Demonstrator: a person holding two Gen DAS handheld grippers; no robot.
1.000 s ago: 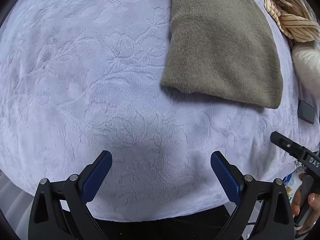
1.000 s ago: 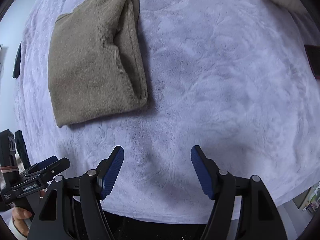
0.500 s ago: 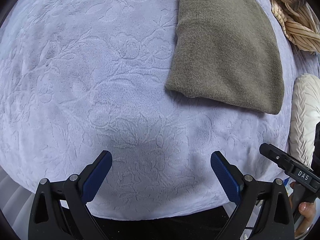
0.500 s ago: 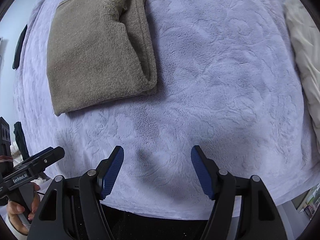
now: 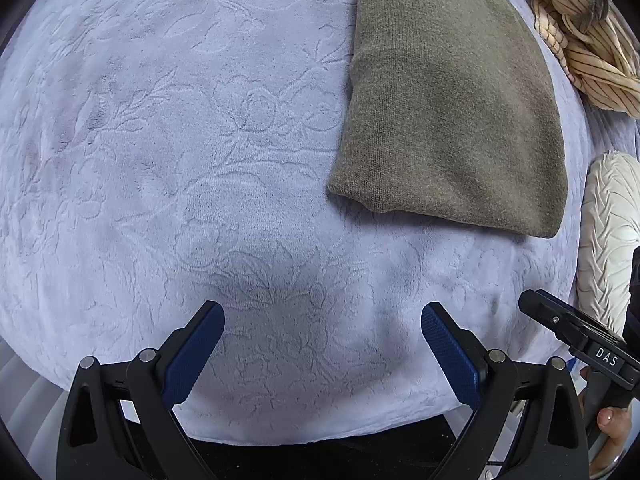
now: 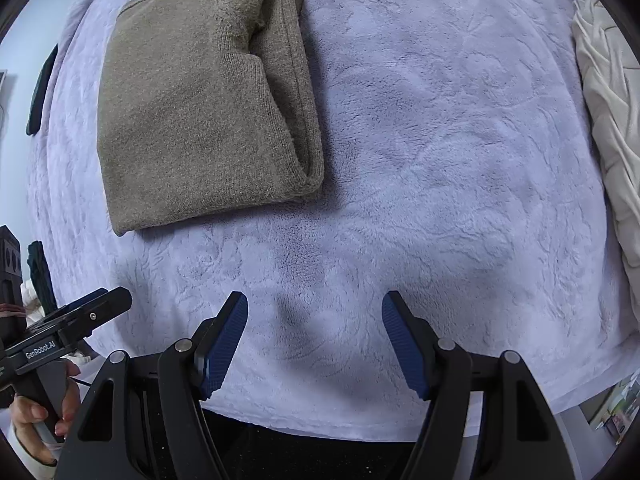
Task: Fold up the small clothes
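Both my left hand-held gripper (image 5: 322,336) and right hand-held gripper (image 6: 315,326) hang released, empty. Folded olive sweater (image 5: 448,120) lies ahead on lavender blanket (image 5: 180,160), nearer than before; striped garment (image 5: 580,44) and cream pillow (image 6: 608,120) flank it.

the olive knit garment (image 5: 448,120) ran off the top edge in both wrist views, so its far end could not be seen. a striped tan cloth (image 5: 588,48) and a cream ribbed fabric (image 5: 608,232) were cut by the right rim, too partial to name. a dark flat object (image 6: 40,92) at the blanket's (image 6: 440,160) left edge was too small to identify.
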